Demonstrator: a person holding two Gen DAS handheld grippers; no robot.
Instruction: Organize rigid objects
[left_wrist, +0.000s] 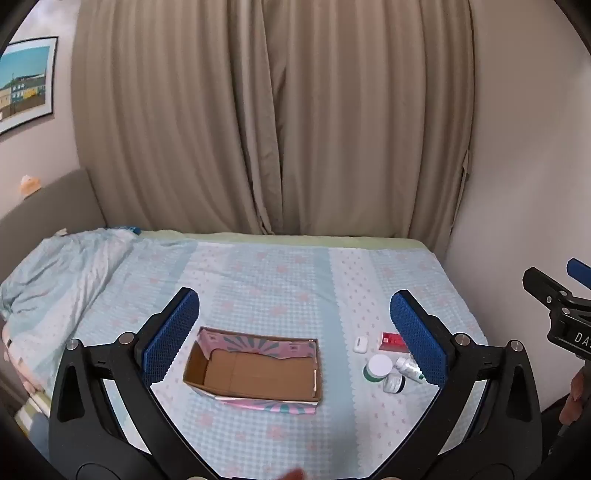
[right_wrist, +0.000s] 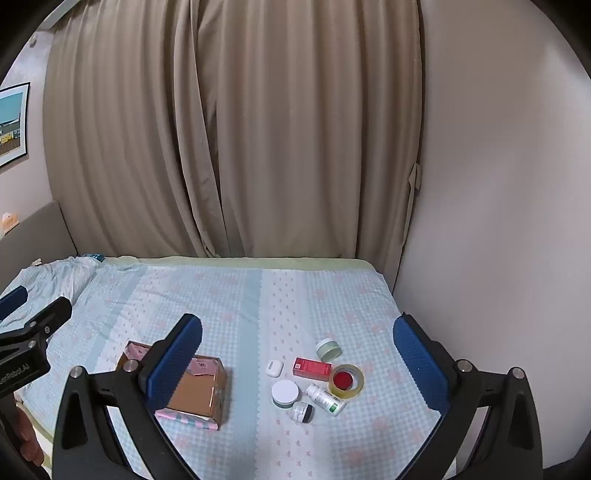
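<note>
An open, empty cardboard box (left_wrist: 255, 369) sits on the bed; it also shows in the right wrist view (right_wrist: 199, 395). To its right lie a white earbud case (right_wrist: 275, 368), a red box (right_wrist: 312, 368), a tape roll (right_wrist: 346, 381), a white-lidded jar (right_wrist: 284, 393), a green jar (right_wrist: 328, 349), a white bottle (right_wrist: 325, 398) and a small dark-capped jar (right_wrist: 303, 411). My left gripper (left_wrist: 295, 336) is open and empty above the box. My right gripper (right_wrist: 295, 354) is open and empty above the small items.
The bed has a light blue checked sheet (right_wrist: 229, 302). A crumpled blanket (left_wrist: 55, 273) lies at the left. Beige curtains (left_wrist: 273, 118) hang behind the bed and a wall (right_wrist: 498, 184) borders it on the right.
</note>
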